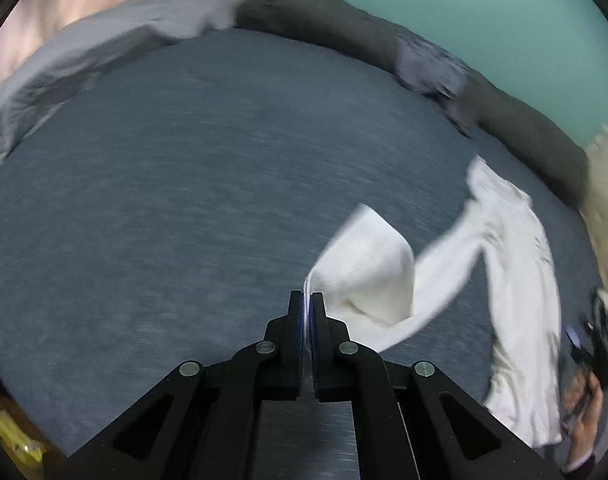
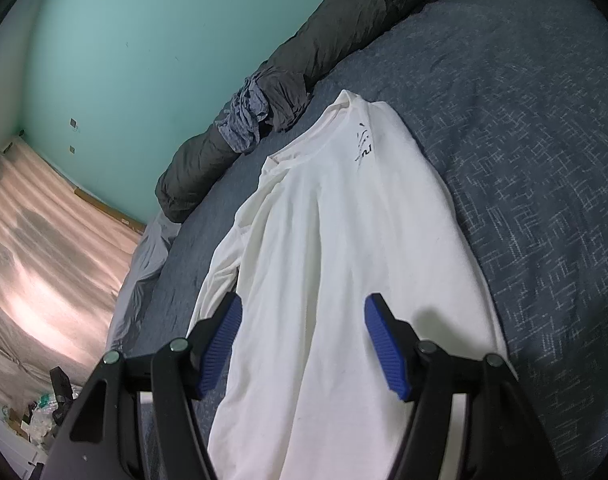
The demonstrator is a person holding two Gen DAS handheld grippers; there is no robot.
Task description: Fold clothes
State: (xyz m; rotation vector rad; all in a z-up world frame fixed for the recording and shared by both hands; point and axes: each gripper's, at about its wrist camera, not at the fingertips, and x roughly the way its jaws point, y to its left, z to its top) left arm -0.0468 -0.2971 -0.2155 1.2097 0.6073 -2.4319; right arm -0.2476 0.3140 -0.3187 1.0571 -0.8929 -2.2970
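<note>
A white long-sleeved shirt [image 2: 344,264] with a small black logo near the collar lies on the blue-grey bed cover [image 2: 524,160]. My left gripper [image 1: 307,300] is shut on the cuff of the shirt's sleeve [image 1: 368,272] and holds it lifted above the bed; the sleeve trails right to the shirt's body [image 1: 520,280]. My right gripper [image 2: 302,308] is open and empty, hovering just above the shirt's lower body, one finger on each side of it. The right gripper also shows at the right edge of the left wrist view [image 1: 600,332], held by a hand.
A dark grey rolled duvet [image 2: 344,36] runs along the bed's far edge by the teal wall. A crumpled blue-grey garment [image 2: 246,120] lies on it. A pale grey sheet [image 1: 84,52] is bunched at the bed's end. Clutter lies on the floor [image 2: 44,408].
</note>
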